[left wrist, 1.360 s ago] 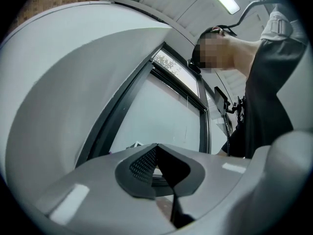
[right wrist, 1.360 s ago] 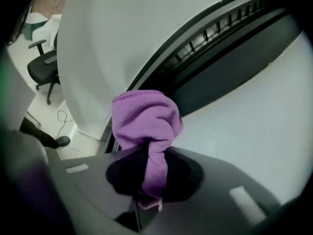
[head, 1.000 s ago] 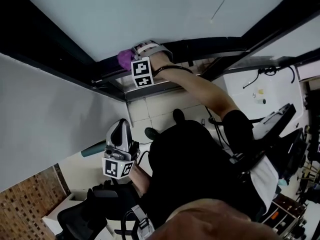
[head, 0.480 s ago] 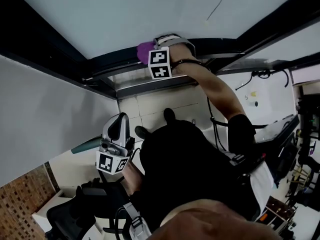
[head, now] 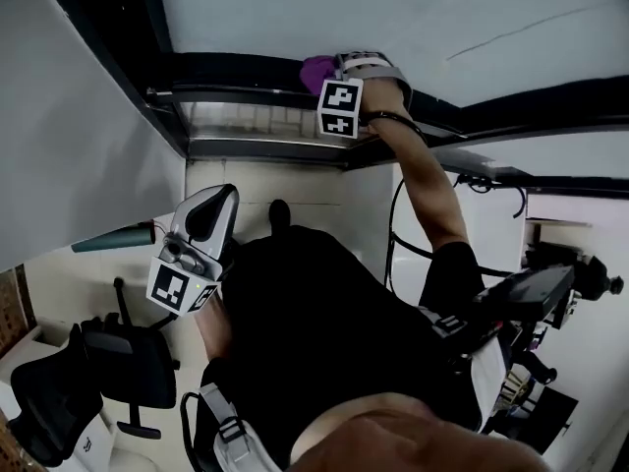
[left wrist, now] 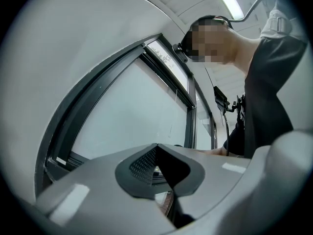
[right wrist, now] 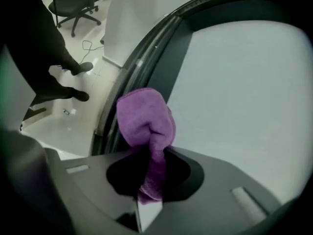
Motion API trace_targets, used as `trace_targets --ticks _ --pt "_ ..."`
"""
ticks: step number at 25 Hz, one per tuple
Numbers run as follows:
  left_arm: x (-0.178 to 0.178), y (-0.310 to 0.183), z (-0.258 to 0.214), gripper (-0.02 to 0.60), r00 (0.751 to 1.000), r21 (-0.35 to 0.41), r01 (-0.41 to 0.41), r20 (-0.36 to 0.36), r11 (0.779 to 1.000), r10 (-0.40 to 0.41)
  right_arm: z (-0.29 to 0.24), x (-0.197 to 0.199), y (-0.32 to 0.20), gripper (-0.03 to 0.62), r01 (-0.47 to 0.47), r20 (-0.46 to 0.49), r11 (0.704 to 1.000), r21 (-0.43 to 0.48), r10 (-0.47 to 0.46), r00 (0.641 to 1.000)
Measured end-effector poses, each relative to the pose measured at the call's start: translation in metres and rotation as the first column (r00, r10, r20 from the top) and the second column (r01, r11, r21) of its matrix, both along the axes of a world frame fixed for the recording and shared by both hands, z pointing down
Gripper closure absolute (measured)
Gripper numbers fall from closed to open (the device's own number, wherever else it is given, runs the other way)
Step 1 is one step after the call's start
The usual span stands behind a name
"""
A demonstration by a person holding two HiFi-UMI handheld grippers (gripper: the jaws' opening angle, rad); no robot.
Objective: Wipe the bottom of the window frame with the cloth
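Note:
A purple cloth [right wrist: 145, 121] is pinched in my right gripper [right wrist: 149, 173], whose jaws are shut on it. The bunched end of the cloth [head: 316, 68] presses against the dark bottom rail of the window frame [head: 236, 70], next to the pale glass. In the right gripper view the window frame [right wrist: 134, 80] runs diagonally under the cloth. My left gripper [head: 206, 214] hangs low at the person's side, away from the window, jaws shut with nothing between them. In the left gripper view its jaws [left wrist: 159, 168] point up at the window.
A black office chair [head: 88, 367] stands on the pale floor at lower left. Desks with cables [head: 496, 190] lie to the right. A grey wall panel [head: 69, 116] flanks the window on the left. The person's shoes [right wrist: 73, 82] are close to the wall.
My right gripper has slid the cloth to the right along the bottom rail. The head view has swung, and the left gripper stays low at the side.

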State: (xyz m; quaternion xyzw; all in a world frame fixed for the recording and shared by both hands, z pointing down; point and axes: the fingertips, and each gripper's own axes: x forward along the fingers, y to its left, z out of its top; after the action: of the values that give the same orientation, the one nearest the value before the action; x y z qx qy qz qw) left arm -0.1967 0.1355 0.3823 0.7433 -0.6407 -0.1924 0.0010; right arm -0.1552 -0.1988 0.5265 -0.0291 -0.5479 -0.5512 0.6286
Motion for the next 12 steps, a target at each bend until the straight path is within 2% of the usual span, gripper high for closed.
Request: trace_targets --ticks 2,4,6,8,10,12 --pt "-0.003 0.003 -0.002 0.578 1.000 0.003 0.005 -0.003 1.000 -0.005 -0.007 0.012 0.016 0.536 0.002 -0.061 0.998 -0.059 -0.006 0.998" --pt "-0.006 0.007 -0.003 0.578 1.000 0.010 0.014 -0.006 1.000 -0.014 -0.019 0.007 0.020 0.534 0.001 -0.015 0.995 -0.096 -0.002 1.000" --pt "-0.011 0.015 0.001 0.578 1.000 0.012 0.017 -0.006 1.000 -0.017 -0.020 -0.007 0.012 0.534 -0.005 0.056 0.998 -0.067 0.009 0.998" --pt "-0.016 0.025 0.005 0.578 1.000 0.015 0.013 -0.006 1.000 -0.013 -0.005 -0.014 0.009 0.534 -0.016 0.063 0.999 -0.031 0.018 0.998" --pt "-0.015 0.027 0.005 0.578 1.000 0.019 0.007 -0.005 1.000 -0.007 0.003 -0.002 0.018 0.539 -0.013 -0.003 1.000 -0.017 0.013 1.000" --pt "-0.012 0.020 0.002 0.578 1.000 0.016 0.005 -0.005 1.000 -0.005 -0.002 0.020 0.037 0.536 -0.006 -0.081 0.997 -0.072 0.000 0.997"
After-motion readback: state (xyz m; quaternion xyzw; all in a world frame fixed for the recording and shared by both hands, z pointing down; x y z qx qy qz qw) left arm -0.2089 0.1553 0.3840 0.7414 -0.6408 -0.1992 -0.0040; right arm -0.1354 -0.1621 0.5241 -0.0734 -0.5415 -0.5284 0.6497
